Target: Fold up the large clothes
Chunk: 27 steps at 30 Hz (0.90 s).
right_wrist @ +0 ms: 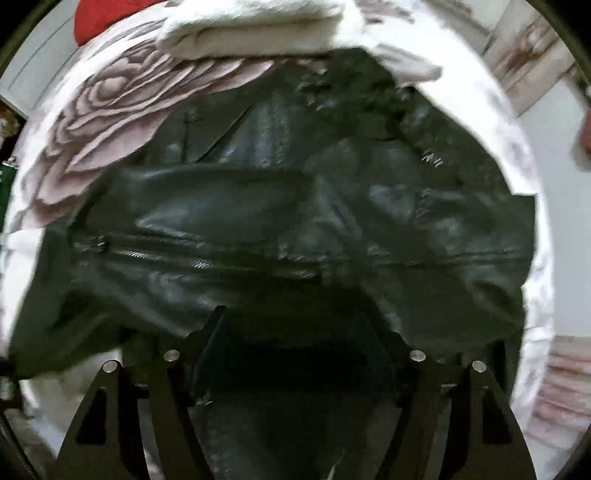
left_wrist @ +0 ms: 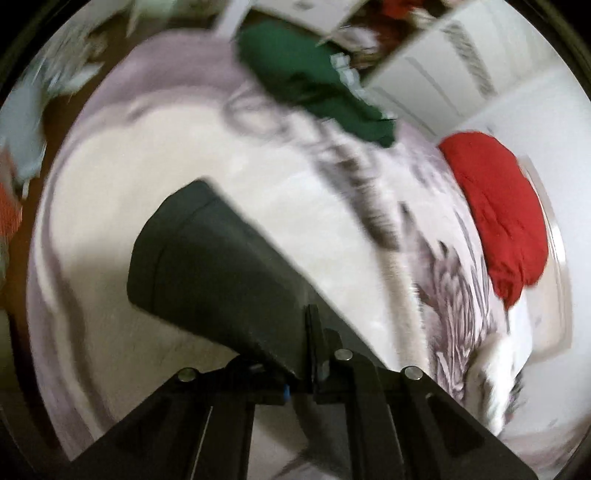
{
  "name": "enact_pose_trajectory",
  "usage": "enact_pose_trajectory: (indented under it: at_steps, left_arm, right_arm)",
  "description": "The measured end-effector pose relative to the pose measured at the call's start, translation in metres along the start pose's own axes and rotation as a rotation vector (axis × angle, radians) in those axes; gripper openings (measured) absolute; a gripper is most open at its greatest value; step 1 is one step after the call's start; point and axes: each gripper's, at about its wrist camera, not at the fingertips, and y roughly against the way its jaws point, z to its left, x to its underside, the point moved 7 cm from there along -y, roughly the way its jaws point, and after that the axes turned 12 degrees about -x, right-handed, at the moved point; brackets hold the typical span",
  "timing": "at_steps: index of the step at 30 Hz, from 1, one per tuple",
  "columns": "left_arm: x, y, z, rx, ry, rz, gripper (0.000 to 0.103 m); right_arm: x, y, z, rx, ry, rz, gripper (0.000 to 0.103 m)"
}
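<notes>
A black leather jacket with zips lies spread on the bed's rose-print cover and fills the right wrist view. My right gripper hangs close over its near edge, pointing steeply down. Its jaws stand wide apart, the dark leather lies under and between them, and the pads do not press on it. In the blurred left wrist view my left gripper is shut. A smooth black flap of the jacket sticks out from between its fingers to the upper left, lifted above the pale cover.
A green garment lies at the bed's far edge and a red one at its right edge. A folded white fluffy blanket sits just beyond the jacket. White furniture stands past the bed.
</notes>
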Motion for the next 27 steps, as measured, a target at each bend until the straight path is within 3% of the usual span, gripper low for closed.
enact_pose_trajectory:
  at_steps: [2, 4, 9, 13, 17, 22, 23, 27]
  left_arm:
    - [-0.006, 0.014, -0.015, 0.011, -0.063, -0.040, 0.004]
    - [-0.008, 0.030, -0.036, 0.019, -0.131, -0.083, 0.003]
    - [0.004, 0.084, -0.105, 0.086, -0.314, -0.184, 0.003]
    - [0.057, 0.134, -0.188, 0.181, -0.516, -0.248, 0.003]
    - [0.154, 0.166, -0.271, 0.322, -0.699, -0.197, 0.003]
    - [0.317, 0.177, -0.345, 0.487, -0.932, -0.021, 0.003]
    - [0.358, 0.174, -0.353, 0.501, -0.995, 0.024, 0.003]
    - [0.469, 0.149, -0.355, 0.482, -1.192, 0.160, 0.003]
  right_arm:
    - [-0.004, -0.015, 0.003, 0.068, 0.072, 0.007, 0.075]
    - [-0.004, -0.039, 0.002, 0.059, 0.086, 0.072, 0.075]
    - [-0.010, -0.027, -0.017, -0.089, 0.009, 0.040, 0.075]
    - [-0.001, 0.000, -0.050, -0.168, -0.040, 0.025, 0.075]
    - [0.015, 0.028, -0.109, -0.195, -0.102, 0.020, 0.075]
    - [0.033, 0.050, -0.208, -0.190, -0.224, 0.005, 0.075]
    - [0.033, 0.051, -0.223, -0.184, -0.245, 0.003, 0.075]
    - [0.059, 0.050, -0.293, -0.159, -0.349, 0.014, 0.075]
